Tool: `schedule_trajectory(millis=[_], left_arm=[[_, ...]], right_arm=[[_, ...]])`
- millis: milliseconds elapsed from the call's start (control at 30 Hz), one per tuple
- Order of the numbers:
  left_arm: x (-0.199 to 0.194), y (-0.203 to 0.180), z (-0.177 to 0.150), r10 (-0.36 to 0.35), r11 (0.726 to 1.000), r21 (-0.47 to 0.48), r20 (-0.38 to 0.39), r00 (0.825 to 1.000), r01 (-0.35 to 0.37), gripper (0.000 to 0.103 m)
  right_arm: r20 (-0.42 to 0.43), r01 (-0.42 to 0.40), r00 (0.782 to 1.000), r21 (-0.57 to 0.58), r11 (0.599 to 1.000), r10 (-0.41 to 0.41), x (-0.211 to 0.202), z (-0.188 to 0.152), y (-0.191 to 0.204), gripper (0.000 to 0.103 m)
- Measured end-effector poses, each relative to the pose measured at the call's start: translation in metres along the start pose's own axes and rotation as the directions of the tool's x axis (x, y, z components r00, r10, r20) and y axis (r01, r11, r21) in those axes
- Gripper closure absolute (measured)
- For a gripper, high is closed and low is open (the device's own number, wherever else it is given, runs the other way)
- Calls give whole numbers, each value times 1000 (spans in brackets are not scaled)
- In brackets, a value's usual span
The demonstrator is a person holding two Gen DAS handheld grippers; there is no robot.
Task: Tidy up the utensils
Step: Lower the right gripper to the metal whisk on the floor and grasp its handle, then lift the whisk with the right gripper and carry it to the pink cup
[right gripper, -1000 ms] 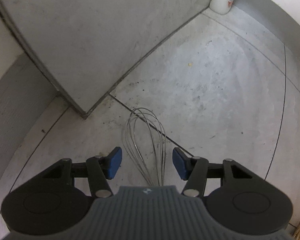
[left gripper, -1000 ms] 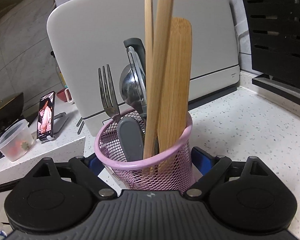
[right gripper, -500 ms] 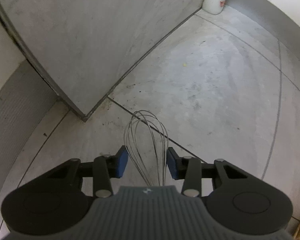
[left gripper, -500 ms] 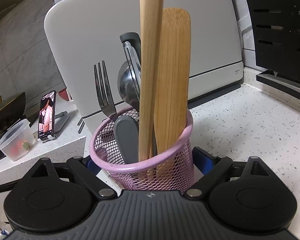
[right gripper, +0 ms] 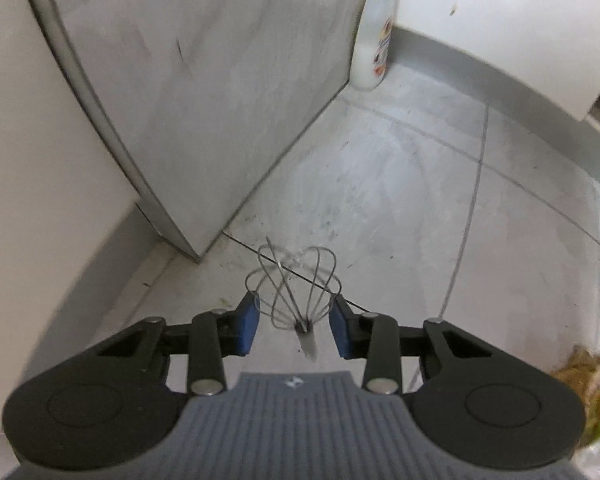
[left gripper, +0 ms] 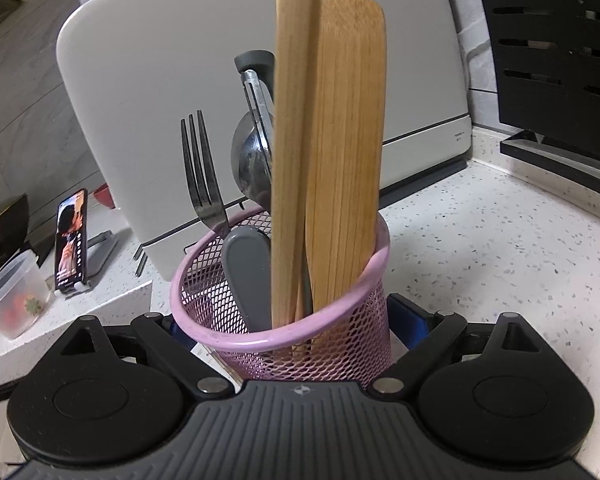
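A pink mesh holder (left gripper: pixel 284 344) sits between the blue pads of my left gripper (left gripper: pixel 296 328), which is shut on it. In it stand a wooden spatula (left gripper: pixel 344 140), a wooden handle (left gripper: pixel 292 120), a dark fork (left gripper: pixel 200 176), a steel spoon (left gripper: pixel 248 164) and a grey handle (left gripper: pixel 246 276). In the right wrist view, a wire whisk (right gripper: pixel 296 280) hangs above the grey tiled surface (right gripper: pixel 400 200). My right gripper (right gripper: pixel 295 316) is closing, and its blue pads press the whisk's wire head from both sides.
A large white board (left gripper: pixel 180 80) leans behind the holder, and a black slotted rack (left gripper: pixel 560 60) stands at right. A phone on a stand (left gripper: pixel 71 240) and a plastic tub (left gripper: pixel 12 304) are at left. Below the whisk are a grey panel (right gripper: pixel 200 80), a white bottle (right gripper: pixel 374 40) and food scraps (right gripper: pixel 588 380).
My right gripper's jaws have narrowed onto the whisk's wire head and lifted it off the tiled surface. The left gripper and the pink holder have stayed nearly still.
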State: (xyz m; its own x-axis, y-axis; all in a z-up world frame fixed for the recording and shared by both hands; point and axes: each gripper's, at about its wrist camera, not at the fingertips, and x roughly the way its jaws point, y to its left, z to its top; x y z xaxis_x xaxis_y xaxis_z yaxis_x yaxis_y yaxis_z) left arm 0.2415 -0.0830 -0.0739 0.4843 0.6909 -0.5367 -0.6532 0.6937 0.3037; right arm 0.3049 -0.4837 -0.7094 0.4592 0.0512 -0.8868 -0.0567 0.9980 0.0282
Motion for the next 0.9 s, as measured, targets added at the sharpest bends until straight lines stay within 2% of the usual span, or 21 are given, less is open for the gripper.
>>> schedule_trajectory(millis=[67, 100, 367, 667, 800, 867, 900], left_arm=[[0, 2, 0, -15, 1000, -2, 3, 1000, 15, 0], [-1, 2, 0, -23, 1000, -2, 5, 1000, 23, 0], [-6, 16, 0, -130, 992, 7, 10, 991, 130, 0], [-13, 42, 0, -290, 957, -6, 37, 956, 290, 0], [-19, 51, 2, -332, 942, 74, 50, 942, 328, 0], [-21, 56, 3, -352, 933, 95, 42, 935, 347, 0], [-21, 57, 3, -363, 928, 110, 37, 931, 357, 0]], right_arm=[[2, -1, 1000, 21, 1000, 1, -25, 2, -1, 72], [4, 12, 1000, 21, 1000, -12, -39, 3, 1, 79], [69, 29, 997, 68, 997, -34, -149, 6, 9, 79], [190, 35, 980, 101, 994, -54, -291, 15, 29, 80], [226, 17, 973, 109, 994, -42, -356, 23, 41, 80], [239, 16, 970, 89, 996, -37, -390, 29, 49, 86], [247, 18, 968, 76, 997, -36, -410, 31, 53, 85]])
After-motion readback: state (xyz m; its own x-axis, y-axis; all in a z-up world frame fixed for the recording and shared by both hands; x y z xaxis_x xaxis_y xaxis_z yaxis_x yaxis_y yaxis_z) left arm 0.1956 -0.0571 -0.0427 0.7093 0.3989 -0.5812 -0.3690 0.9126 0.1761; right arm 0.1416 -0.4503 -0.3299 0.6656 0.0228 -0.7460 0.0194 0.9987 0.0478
